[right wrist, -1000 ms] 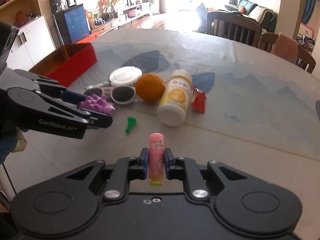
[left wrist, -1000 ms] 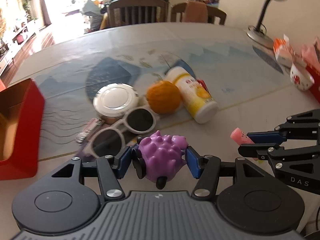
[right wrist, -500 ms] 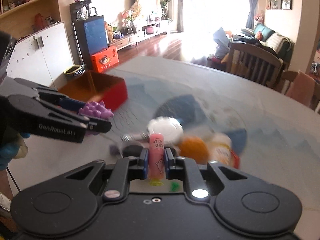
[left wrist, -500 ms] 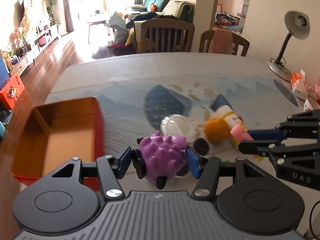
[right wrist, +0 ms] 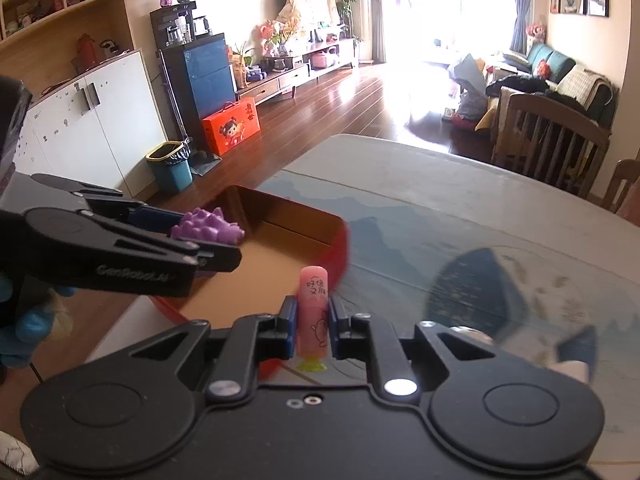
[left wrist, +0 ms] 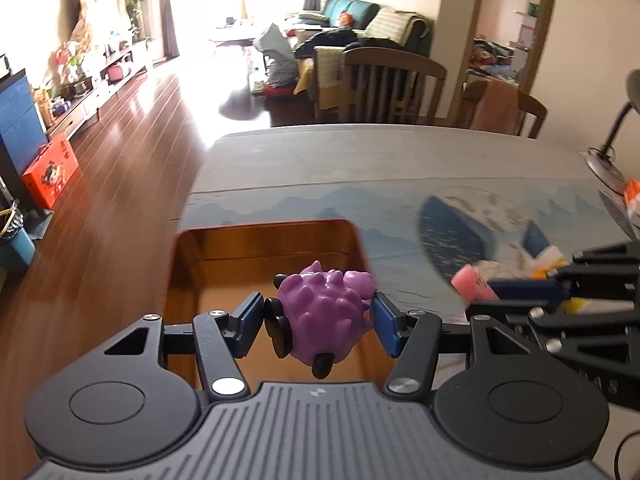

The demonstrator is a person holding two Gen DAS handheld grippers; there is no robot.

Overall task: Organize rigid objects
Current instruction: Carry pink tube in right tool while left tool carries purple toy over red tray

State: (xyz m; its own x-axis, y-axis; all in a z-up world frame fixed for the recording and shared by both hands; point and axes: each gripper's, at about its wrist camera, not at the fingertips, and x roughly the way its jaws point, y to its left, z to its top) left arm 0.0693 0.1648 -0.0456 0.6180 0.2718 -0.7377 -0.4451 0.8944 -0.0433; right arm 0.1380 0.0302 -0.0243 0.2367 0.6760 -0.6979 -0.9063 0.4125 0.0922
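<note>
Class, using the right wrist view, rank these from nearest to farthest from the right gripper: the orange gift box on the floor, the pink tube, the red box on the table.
1. Pink tube, clamped in the right gripper.
2. Red box, just ahead, left.
3. Orange gift box, far back on the floor.

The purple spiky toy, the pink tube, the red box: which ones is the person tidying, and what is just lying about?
For the tidying:
- purple spiky toy, held in the left gripper
- pink tube, held in the right gripper
- red box, open on the table

Just lying about:
- desk lamp
- wooden chairs
- orange gift box on the floor
</note>
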